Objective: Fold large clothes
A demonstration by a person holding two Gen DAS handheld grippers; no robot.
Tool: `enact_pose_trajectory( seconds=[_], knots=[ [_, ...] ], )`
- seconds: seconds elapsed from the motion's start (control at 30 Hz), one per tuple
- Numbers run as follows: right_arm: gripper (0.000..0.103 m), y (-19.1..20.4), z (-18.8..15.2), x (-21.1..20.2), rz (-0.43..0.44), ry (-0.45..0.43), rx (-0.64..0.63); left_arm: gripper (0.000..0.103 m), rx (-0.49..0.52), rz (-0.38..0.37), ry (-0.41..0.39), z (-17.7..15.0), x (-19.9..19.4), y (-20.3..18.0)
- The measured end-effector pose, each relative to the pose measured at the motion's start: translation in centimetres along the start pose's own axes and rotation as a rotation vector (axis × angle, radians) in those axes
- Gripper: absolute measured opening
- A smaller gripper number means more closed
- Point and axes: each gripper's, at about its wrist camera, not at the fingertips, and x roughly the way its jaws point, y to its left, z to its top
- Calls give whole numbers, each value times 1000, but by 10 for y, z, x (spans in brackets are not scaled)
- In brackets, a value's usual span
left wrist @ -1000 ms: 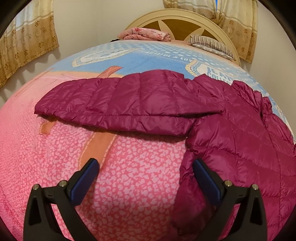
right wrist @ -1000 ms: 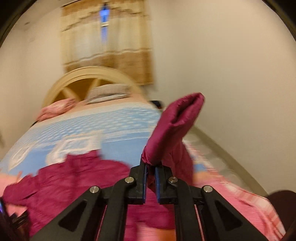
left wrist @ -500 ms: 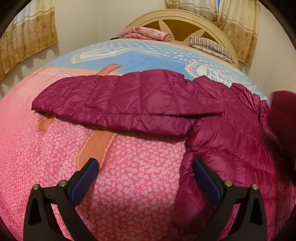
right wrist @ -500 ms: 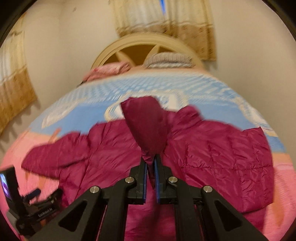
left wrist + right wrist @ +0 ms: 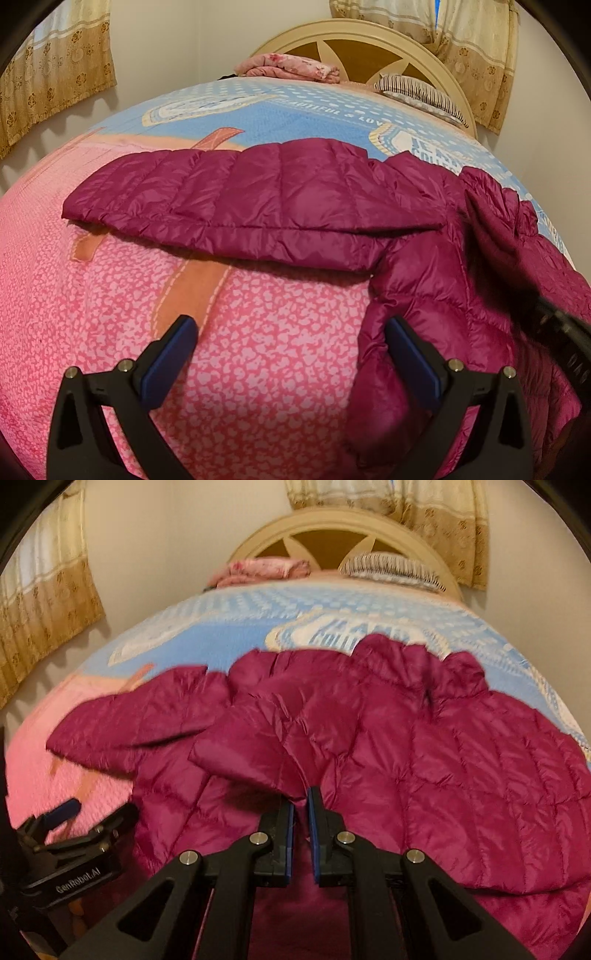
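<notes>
Right gripper (image 5: 301, 803) pinches the cuff of my quilted, glossy magenta jacket (image 5: 424, 775), sleeve folded over the jacket's body. Left gripper (image 5: 291, 354) spread wide, nothing between its pads, just beside the jacket's near hem. Jacket's other sleeve (image 5: 236, 206) lies outstretched on the nubbly pink blanket (image 5: 258, 332). Arched headboard (image 5: 369, 40) far beyond the jacket.

Lying across the bed: a pink-and-blue printed bedspread (image 5: 258, 369). Resting at the far end against a cream arched headboard (image 5: 354, 33): a folded pink floral blanket (image 5: 291, 68) and a striped pillow (image 5: 417, 94). Hanging on both sides: beige patterned curtains (image 5: 55, 74).
</notes>
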Motion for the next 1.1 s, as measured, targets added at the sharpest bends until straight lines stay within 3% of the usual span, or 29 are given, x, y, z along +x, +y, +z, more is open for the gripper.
enact_pose_trajectory(
  seconds=[0.13,0.2,0.23,0.27,0.3,0.4,0.5,0.53,0.57,0.63,0.77,0.83,0.97,1.1],
  knots=[
    [14,5,-6,12,51,81,2,103,1,1,2,0,1,-1],
    [39,4,-8,10,120,87,20,103,1,1,2,0,1,-1],
    [72,3,-8,9,177,89,36,103,1,0,2,0,1,-1],
    [92,3,-10,8,232,88,56,103,1,0,2,0,1,-1],
    [93,4,-11,6,246,84,61,103,1,0,3,0,1,-1],
    [93,6,-12,-8,221,48,53,103,-1,-3,4,0,1,0],
    [92,-18,-10,-52,157,-107,86,103,-1,-5,3,1,2,0],
    [79,-29,-7,-63,135,-137,96,103,0,-4,4,0,2,0],
    [52,-45,-5,-75,103,-163,113,103,1,-3,4,0,2,0],
    [25,-82,3,-89,7,-171,165,103,4,1,6,1,2,0],
    [25,-173,-3,-89,-202,-147,342,103,9,7,9,1,3,-2],
    [25,-214,-19,-78,-239,-108,444,103,10,7,9,1,3,-2],
    [25,-239,-47,-51,-212,-23,528,103,15,14,12,1,5,-3],
    [25,-229,-53,-38,-242,-9,485,103,19,20,17,1,6,-4]
  ],
)
